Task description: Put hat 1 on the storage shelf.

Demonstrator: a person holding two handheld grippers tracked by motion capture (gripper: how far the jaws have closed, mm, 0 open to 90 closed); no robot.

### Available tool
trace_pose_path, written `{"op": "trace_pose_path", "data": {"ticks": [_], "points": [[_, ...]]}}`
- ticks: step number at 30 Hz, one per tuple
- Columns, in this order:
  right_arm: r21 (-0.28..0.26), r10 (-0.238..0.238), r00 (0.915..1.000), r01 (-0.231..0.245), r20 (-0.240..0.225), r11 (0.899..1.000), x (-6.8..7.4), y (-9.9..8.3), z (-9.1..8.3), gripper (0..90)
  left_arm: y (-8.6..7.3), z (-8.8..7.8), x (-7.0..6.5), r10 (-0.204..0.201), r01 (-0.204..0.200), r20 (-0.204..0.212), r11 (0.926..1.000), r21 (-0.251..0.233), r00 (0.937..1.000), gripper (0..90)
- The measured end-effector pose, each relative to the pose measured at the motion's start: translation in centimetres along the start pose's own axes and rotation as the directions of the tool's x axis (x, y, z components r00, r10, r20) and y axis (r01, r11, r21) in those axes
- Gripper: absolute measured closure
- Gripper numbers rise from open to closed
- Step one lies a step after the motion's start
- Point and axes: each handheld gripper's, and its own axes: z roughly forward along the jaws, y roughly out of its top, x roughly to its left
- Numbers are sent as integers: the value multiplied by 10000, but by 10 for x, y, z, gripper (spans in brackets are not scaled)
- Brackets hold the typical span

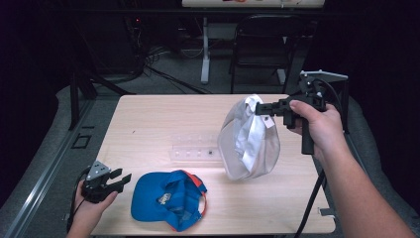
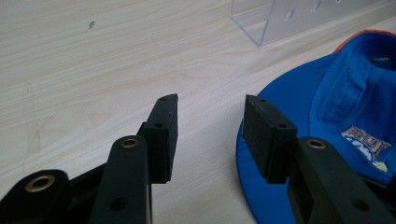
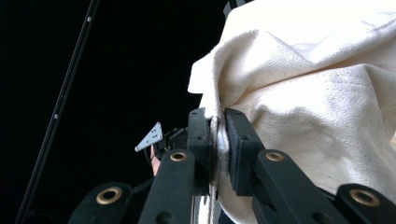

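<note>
A cream-white cap (image 1: 247, 141) hangs in the air above the right half of the table, held by its upper edge in my right gripper (image 1: 261, 108). In the right gripper view its jaws are shut on a fold of the cap's fabric (image 3: 303, 88). A blue cap (image 1: 168, 198) with an orange trim and a front patch lies crown-up near the table's front edge. My left gripper (image 1: 120, 178) rests low at the front left, just left of the blue cap's brim (image 2: 275, 186). It (image 2: 211, 119) is open, nothing between its pads.
A clear plastic holder (image 1: 195, 150) lies at the middle of the light wooden table (image 1: 148, 124), also seen as a clear plastic holder (image 2: 289, 18) in the left gripper view. A black chair (image 1: 270, 44) and a desk leg (image 1: 205, 49) stand beyond the far edge.
</note>
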Motion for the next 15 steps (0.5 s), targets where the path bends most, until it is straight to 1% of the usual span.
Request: {"op": "trace_pose_path", "data": {"ticks": [3, 7, 8, 11, 12, 15], "points": [[-64, 37, 10000, -38, -74, 10000, 4, 5, 4, 818, 0, -1, 1, -3, 2, 49, 10000, 28, 10000, 565], [-76, 51, 10000, -51, -19, 10000, 8, 9, 7, 818, 0, -1, 1, 10, -10, -13, 10000, -83, 10000, 557], [-155, 91, 9999, -92, -50, 9998, 11, 14, 11, 817, 0, -1, 1, 2, -2, -26, 9999, -108, 10000, 557], [-221, 102, 9999, -103, -36, 9997, 12, 17, 14, 818, 0, -1, 0, -24, 23, -42, 10000, -44, 10000, 555], [-253, 116, 9999, -117, -18, 9996, 13, 20, 17, 818, 0, 0, -2, 0, -1, -63, 9999, -155, 10000, 555], [-342, 167, 9999, -167, -24, 9993, 15, 23, 21, 817, 0, 0, -2, 41, -42, -78, 9998, -170, 10000, 554]]}}
